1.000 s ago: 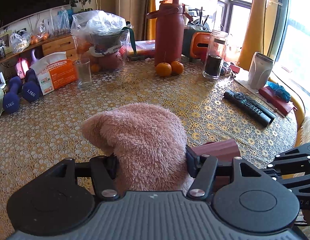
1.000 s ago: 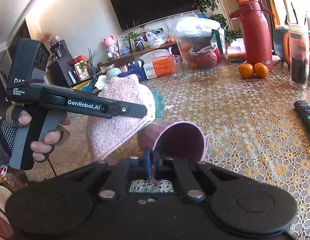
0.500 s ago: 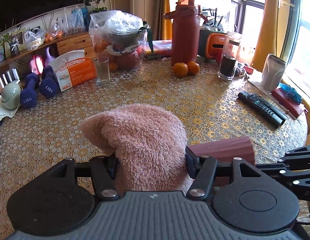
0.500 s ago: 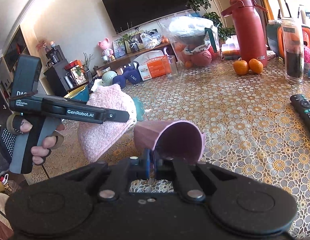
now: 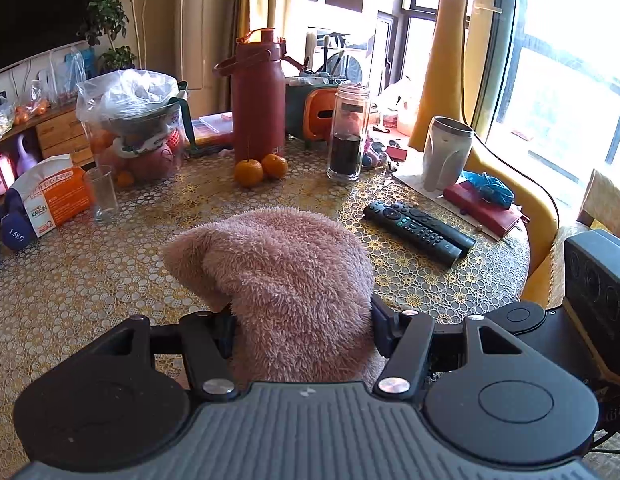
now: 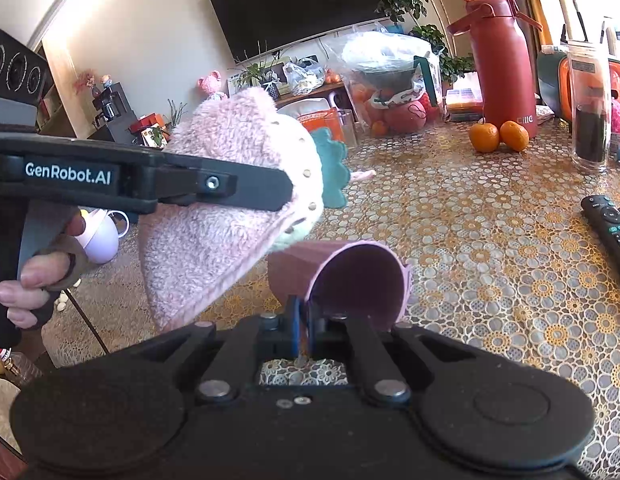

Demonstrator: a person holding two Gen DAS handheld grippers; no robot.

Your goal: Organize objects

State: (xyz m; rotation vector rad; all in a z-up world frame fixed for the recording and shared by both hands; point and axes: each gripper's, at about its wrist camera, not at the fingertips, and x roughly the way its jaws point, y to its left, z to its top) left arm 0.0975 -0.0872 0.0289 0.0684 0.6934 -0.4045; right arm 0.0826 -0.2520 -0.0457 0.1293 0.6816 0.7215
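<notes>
Between left fingers (image 5: 229, 326) pink plush (image 5: 285, 280) clamped, right fingers (image 6: 293, 324) pinching mauve cup (image 6: 350, 280) rim.

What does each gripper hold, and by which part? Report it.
The left gripper clamps the fluffy pink plush across its body. The right gripper pinches the mauve cup by its rim, the cup tipped on its side.

We see a round table (image 5: 109, 280) under a gold lace-patterned cloth, bright daylight pouring through tall windows (image 5: 558, 80) with yellow curtains (image 5: 442, 60), and a dark television (image 6: 297, 0) on the pale wall (image 6: 149, 48).
</notes>
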